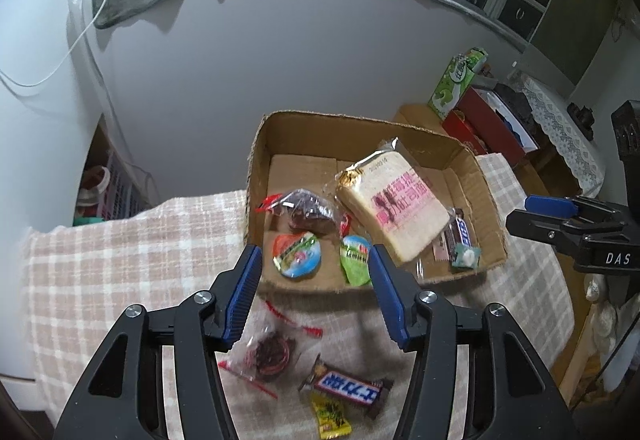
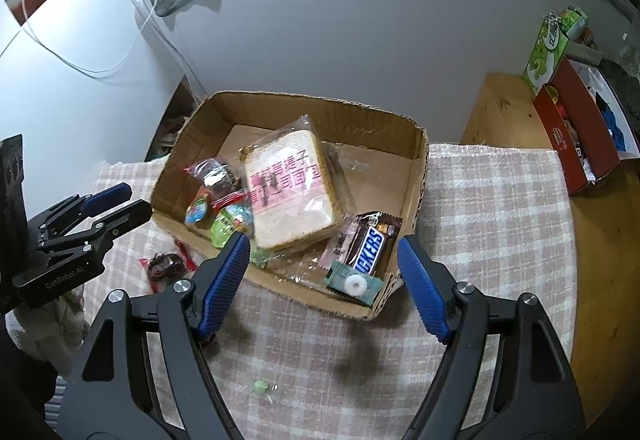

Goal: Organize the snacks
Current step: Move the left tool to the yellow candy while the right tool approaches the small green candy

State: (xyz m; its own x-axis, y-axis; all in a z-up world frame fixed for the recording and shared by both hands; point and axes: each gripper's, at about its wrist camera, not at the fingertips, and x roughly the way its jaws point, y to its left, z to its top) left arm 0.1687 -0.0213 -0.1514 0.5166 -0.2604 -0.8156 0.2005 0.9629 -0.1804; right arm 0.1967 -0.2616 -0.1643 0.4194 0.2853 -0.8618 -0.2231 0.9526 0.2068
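A shallow cardboard box [image 1: 352,128] [image 2: 418,176] sits on a checked cloth. It holds a wrapped bread slice [image 1: 394,200] [image 2: 290,192], a dark cake pack [image 1: 306,210], two jelly cups [image 1: 297,254] [image 1: 355,258], a Snickers bar [image 2: 370,244] and a mint pack [image 2: 354,283]. On the cloth before the box lie a dark cake pack [image 1: 270,354] [image 2: 166,266], a Snickers bar [image 1: 348,386], a yellow candy [image 1: 332,416] and a small green candy [image 2: 261,397]. My left gripper [image 1: 314,272] is open and empty above the box's near edge. My right gripper [image 2: 324,260] is open and empty over the box's near corner.
A checked cloth [image 1: 120,264] [image 2: 488,224] covers the table. A red box [image 2: 576,136] and a green carton [image 2: 550,52] stand at the right on a wooden top [image 2: 504,112]. A grey wall rises behind the box.
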